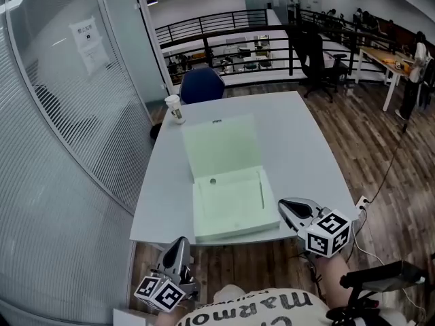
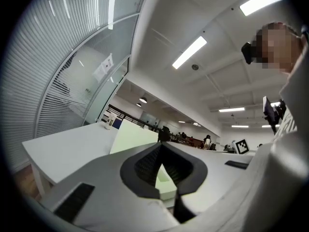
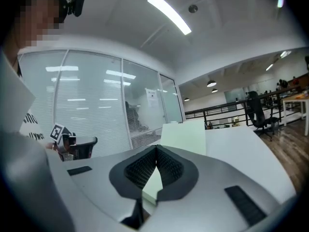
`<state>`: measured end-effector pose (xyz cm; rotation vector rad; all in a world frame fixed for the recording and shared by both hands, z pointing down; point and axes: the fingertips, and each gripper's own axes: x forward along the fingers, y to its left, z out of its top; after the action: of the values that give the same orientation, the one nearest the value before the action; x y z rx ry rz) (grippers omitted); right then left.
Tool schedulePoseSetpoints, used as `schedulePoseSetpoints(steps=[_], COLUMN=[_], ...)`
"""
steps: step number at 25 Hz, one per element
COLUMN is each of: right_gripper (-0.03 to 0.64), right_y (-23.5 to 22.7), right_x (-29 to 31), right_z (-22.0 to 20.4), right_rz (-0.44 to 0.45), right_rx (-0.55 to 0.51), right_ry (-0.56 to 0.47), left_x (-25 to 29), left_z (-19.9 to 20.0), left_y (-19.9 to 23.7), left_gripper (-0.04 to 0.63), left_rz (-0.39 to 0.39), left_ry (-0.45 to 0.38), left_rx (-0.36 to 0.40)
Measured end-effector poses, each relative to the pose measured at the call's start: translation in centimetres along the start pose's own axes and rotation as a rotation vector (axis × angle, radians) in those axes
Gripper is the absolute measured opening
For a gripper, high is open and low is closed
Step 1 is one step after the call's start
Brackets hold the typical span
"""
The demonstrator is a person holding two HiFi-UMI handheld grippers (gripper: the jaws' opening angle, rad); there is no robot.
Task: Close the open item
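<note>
- Well, the open box (image 1: 234, 212) lies at the table's (image 1: 309, 148) near edge, with its lid (image 1: 221, 145) raised behind it. I judge the clean way is to get a tip behind the lid's far edge, swing it forward, and lower it squarely.
- My left tool (image 1: 179, 244) hangs below the table's near edge, tips pressed together on nothing, pointing up toward the box.
- My right tool (image 1: 289, 206), likewise pinched and empty, sits just beside the box's front right corner.

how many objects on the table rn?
2. An open pale green box at the table's near middle, lid tipped back toward the far side; a paper cup near the far left corner. Small things inside the box could be hidden.
</note>
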<state>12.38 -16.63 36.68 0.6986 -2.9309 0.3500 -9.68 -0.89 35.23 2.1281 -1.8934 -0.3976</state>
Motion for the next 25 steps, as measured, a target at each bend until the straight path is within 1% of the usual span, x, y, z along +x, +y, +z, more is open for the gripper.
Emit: schedulePoseSetpoints(steps=[2, 4, 6, 8, 9, 11, 13, 15, 16, 18, 20, 22, 25], right_gripper=[-0.003, -0.003, -0.003, -0.003, -0.003, -0.003, -0.003, -0.003, -0.003, -0.003, -0.003, -0.003, -0.003], right_y=[0.5, 0.9, 0.7, 0.2, -0.1, -1.0, -2.2, -3.5, -4.1, -4.9, -5.9, -7.2, -8.7], right_x=[1.1, 2.5, 4.0, 5.4, 6.1, 8.1, 10.6, 13.2, 14.4, 16.8, 19.5, 22.4, 26.4], right_z=[-0.6, -1.3, -1.8, -2.3, -2.7, -2.8, -2.5, -2.3, -2.0, -0.8, 0.9, 2.4, 4.7], right_rz=[0.085, 0.150, 0.172, 0.175, 0.163, 0.104, 0.036, -0.016, -0.029, -0.026, -0.027, -0.046, -0.066], right_rx=[0.024, 0.025, 0.008, -0.018, -0.033, -0.071, -0.098, -0.103, -0.099, -0.083, -0.086, -0.118, -0.185], right_ry=[0.002, 0.031, 0.082, 0.153, 0.186, 0.218, 0.225, 0.248, 0.256, 0.256, 0.250, 0.262, 0.298], left_x=[1.9, 4.1, 6.7, 9.4, 10.7, 13.1, 15.6, 17.6, 18.4, 19.9, 21.5, 23.2, 25.5], left_z=[-0.5, -0.4, 0.6, 1.5, 1.8, 2.7, 3.9, 4.4, 4.3, 4.0, 3.9, 4.1, 4.1], left_y=[0.3, 1.0, 2.1, 3.4, 4.2, 6.1, 8.6, 11.5, 13.0, 15.8, 18.2, 20.4, 22.4], left_gripper=[0.003, 0.003, 0.003, 0.004, 0.003, 0.003, 0.002, 0.002, 0.002, 0.002, 0.002, 0.002, 0.002], left_rz=[-0.029, -0.064, -0.104, -0.169, -0.204, -0.259, -0.281, -0.278, -0.273, -0.264, -0.267, -0.282, -0.320], left_ry=[0.034, 0.045, 0.026, 0.019, 0.025, 0.044, 0.058, 0.092, 0.122, 0.187, 0.225, 0.234, 0.234], left_rx=[0.056, 0.109, 0.161, 0.186, 0.184, 0.180, 0.175, 0.137, 0.111, 0.071, 0.063, 0.065, 0.036])
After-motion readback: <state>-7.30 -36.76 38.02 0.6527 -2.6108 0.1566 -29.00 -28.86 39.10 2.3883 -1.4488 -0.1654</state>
